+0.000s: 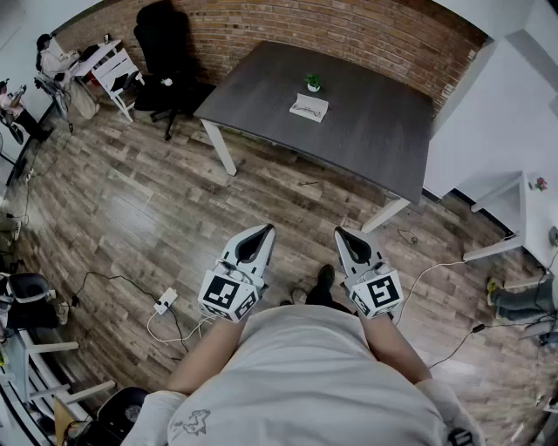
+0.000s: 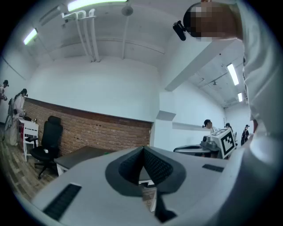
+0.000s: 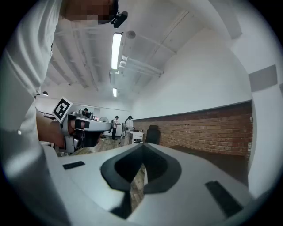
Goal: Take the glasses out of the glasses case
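A pale, flat glasses case (image 1: 309,108) lies on the dark grey table (image 1: 366,113) far ahead of me, next to a small green potted plant (image 1: 313,82). No glasses can be made out at this distance. My left gripper (image 1: 261,232) and right gripper (image 1: 342,233) are held level close to my body, over the wood floor and well short of the table. Both are shut with nothing between the jaws. In the left gripper view the jaw tips of the left gripper (image 2: 143,148) meet, and the table (image 2: 84,155) shows beyond them. The right gripper (image 3: 142,145) is likewise closed in its own view.
A black office chair (image 1: 166,43) stands left of the table by the brick wall (image 1: 349,26). Cables and a power strip (image 1: 166,300) lie on the floor at my left. A white table (image 1: 514,218) stands at the right. Other people are at the far left.
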Demonstrator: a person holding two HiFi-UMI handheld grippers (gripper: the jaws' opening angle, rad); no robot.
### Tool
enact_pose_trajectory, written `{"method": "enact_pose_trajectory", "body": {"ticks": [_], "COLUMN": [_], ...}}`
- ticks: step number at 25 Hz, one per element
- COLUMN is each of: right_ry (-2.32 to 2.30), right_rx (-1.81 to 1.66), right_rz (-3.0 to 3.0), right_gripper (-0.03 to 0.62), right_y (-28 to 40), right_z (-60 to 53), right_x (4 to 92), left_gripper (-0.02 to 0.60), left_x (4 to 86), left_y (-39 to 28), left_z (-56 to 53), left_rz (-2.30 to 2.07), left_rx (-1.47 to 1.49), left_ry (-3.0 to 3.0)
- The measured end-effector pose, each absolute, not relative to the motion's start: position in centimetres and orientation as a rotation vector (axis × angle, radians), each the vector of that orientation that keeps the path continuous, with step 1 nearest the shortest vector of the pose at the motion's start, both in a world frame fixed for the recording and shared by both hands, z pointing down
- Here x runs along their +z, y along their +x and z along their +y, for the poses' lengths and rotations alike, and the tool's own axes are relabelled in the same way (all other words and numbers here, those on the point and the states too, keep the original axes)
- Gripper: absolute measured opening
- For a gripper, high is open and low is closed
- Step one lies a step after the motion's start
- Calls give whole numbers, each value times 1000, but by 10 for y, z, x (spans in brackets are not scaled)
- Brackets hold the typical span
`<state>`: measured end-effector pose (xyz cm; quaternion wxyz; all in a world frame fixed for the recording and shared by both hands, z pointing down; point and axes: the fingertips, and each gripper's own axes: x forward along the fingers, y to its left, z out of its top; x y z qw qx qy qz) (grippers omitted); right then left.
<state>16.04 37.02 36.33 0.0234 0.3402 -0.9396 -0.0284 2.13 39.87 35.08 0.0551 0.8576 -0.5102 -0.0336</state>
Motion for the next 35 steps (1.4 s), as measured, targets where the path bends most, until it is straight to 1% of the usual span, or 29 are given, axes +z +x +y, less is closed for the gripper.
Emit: {"method": "enact_pose_trajectory", "body": {"ticks": [19,31,32,33,35], "right_ry": [953,895,887,877,862], "right_rx": [-72,-21,-17,-12,-4], "right_rz": [-2923,-2909,-2906,-2906,-2911], "right_gripper": [5,6,9,37,63], "right_y": [167,196,199,201,208], "right_z": [331,240,232,224,208], "right_x": [370,390,392,394,396], "left_gripper": [11,11,11,11,11], "left_x": [361,383,385,386,389], "left_y": [28,51,54,58,66], "left_z": [366,286,279,271,256], "left_rz": [-1605,-1661,-1662,-1662,-1659], "left_rx": [-91,-24,-16,-6,12], "left_ry": [2522,2453,2453,2456,2465]}}
